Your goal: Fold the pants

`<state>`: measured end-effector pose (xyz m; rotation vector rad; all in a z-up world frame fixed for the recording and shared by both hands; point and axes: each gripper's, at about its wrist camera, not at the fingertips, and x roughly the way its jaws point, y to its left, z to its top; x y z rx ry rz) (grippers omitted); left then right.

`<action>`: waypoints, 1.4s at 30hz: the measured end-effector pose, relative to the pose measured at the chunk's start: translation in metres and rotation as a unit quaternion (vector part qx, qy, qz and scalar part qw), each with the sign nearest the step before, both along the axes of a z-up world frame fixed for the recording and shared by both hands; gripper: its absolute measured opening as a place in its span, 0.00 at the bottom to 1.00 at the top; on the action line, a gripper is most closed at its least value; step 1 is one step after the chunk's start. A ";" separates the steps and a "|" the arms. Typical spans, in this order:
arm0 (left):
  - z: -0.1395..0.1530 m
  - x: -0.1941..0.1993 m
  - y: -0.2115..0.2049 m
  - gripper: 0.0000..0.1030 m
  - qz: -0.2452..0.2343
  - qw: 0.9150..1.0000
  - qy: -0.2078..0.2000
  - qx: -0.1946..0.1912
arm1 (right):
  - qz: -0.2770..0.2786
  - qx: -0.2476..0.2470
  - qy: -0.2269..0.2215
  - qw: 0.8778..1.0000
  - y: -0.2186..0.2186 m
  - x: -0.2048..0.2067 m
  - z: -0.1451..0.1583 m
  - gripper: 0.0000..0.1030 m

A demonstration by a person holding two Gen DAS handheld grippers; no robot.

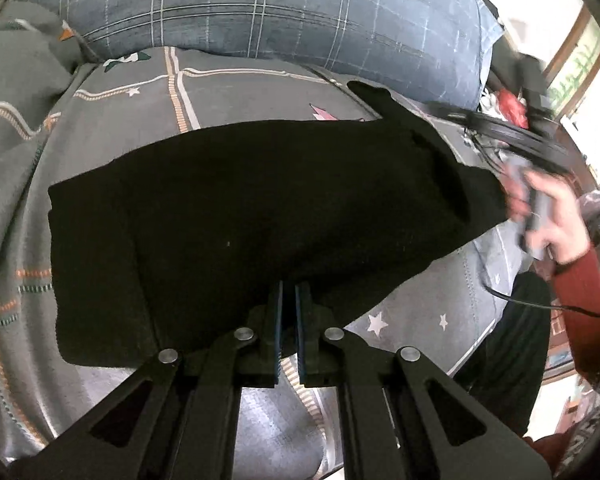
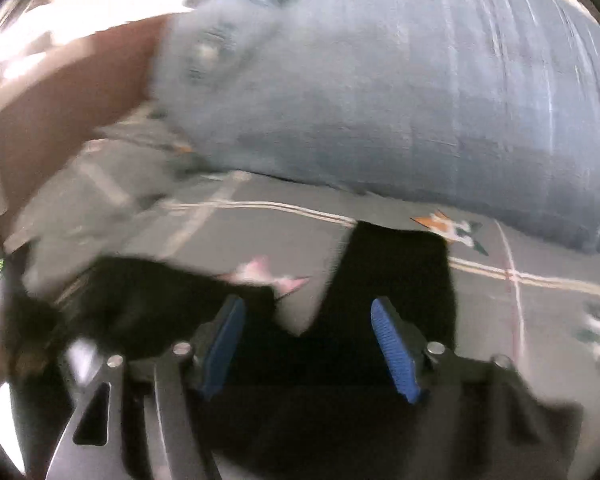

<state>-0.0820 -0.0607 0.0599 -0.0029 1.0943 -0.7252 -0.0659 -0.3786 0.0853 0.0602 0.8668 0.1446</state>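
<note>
Black pants half-folded on the bed, left corner pinned, right side let go.

The black knit pants (image 1: 236, 216) lie on the grey star-print bedspread (image 1: 236, 92). Left gripper (image 1: 288, 300) fingers clamp the near hem; right gripper (image 2: 308, 344) fingers stand apart over loose cloth. Next likely: regrip and fold across. The blue plaid pillow (image 1: 260, 4) crowds the far edge; there is open room leftward.

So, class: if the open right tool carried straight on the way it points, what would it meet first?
Probably the black pants: the right tool points down at the dark cloth lying on the grey patterned bedspread, with nothing between. The frame is blurred, so depth is uncertain.
</note>
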 end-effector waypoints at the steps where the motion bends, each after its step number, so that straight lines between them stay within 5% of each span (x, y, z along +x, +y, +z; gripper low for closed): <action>1: 0.000 0.001 0.002 0.04 0.005 1.000 0.005 -0.007 | -0.004 -0.004 0.010 1.000 0.002 0.011 -0.008 0.62; 4: -0.003 0.000 0.003 0.04 0.012 1.000 0.010 -0.014 | -0.023 -0.030 0.048 0.998 0.011 0.048 -0.037 0.53; 6: -0.003 0.000 0.001 0.04 0.011 1.000 0.007 -0.010 | -0.047 -0.073 0.062 0.994 0.012 0.064 -0.050 0.26; 8: -0.003 -0.002 0.001 0.04 0.009 1.000 0.003 -0.007 | -0.054 -0.048 0.058 0.996 0.002 0.058 -0.044 0.04; 15: -0.005 -0.003 0.004 0.04 0.014 1.000 0.007 -0.016 | -0.133 0.088 -0.056 0.986 -0.099 -0.086 0.041 0.04; 19: -0.005 -0.002 0.003 0.04 0.018 1.000 0.014 -0.016 | -0.215 0.105 -0.015 0.971 -0.153 -0.153 0.013 0.03; 22: -0.003 -0.006 -0.004 0.04 0.021 1.000 0.008 -0.001 | -0.257 0.179 0.044 0.949 -0.178 -0.174 -0.043 0.03; 27: 0.003 -0.008 -0.006 0.04 0.025 1.000 0.002 0.008 | -0.267 0.209 0.001 0.941 -0.172 -0.191 -0.034 0.03; 30: 0.007 -0.013 -0.004 0.04 0.022 1.000 -0.010 0.008 | -0.253 0.197 -0.018 0.947 -0.169 -0.197 -0.018 0.03; 35: -0.004 -0.014 0.003 0.05 0.039 0.999 0.008 -0.012 | -0.264 0.182 0.045 0.946 -0.171 -0.187 -0.052 0.04; 37: -0.002 -0.014 0.006 0.05 0.044 0.999 0.010 -0.018 | -0.270 0.178 0.037 0.946 -0.170 -0.191 -0.048 0.07; 42: 0.008 -0.028 0.013 0.05 0.037 0.999 0.004 -0.006 | -0.237 0.090 0.012 0.967 -0.136 -0.201 -0.012 0.19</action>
